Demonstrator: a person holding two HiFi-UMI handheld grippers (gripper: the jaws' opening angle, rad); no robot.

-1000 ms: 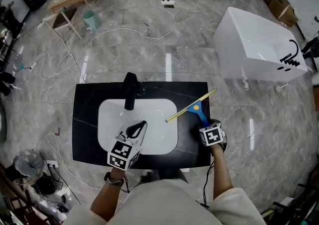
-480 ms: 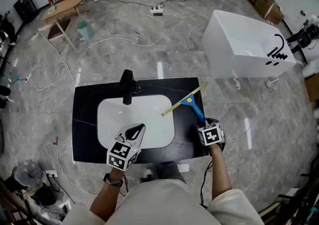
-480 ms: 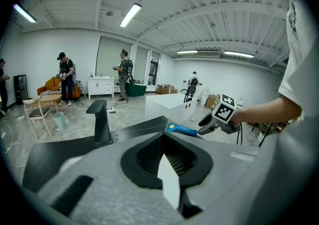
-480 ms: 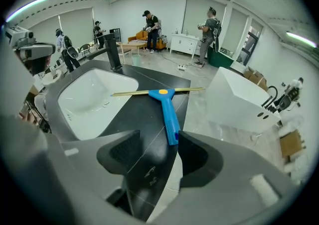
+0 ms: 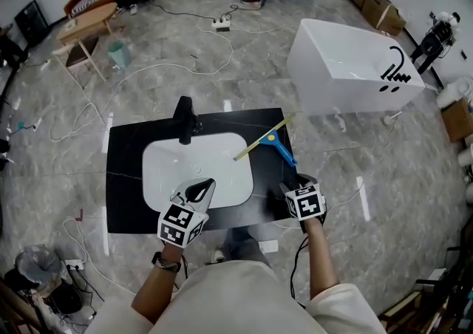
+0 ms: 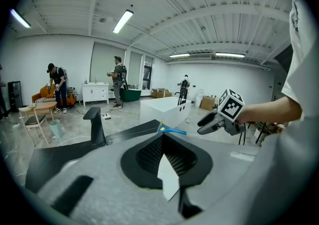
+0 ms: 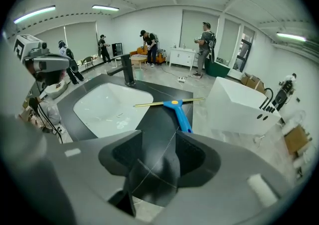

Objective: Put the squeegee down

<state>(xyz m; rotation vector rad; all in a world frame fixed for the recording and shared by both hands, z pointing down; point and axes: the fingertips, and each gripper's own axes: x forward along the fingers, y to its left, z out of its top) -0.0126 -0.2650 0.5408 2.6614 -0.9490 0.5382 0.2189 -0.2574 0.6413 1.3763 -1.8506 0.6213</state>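
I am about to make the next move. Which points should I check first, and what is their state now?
1. Squeegee lies on the countertop: ok.
2. Right hand-held gripper apart from the squeegee, jaws closing with nothing between: ok.
3. Blade end clear of the sink: not ok, it reaches over the rim.
4. Handle end fully on the countertop: cannot tell.
5. Left hand-held gripper away from the squeegee: ok.

Three cameras, one black counter [image 5: 124, 177]
My head view looks down from high; both gripper views sit low, all seeing the squeegee [image 5: 270, 140].
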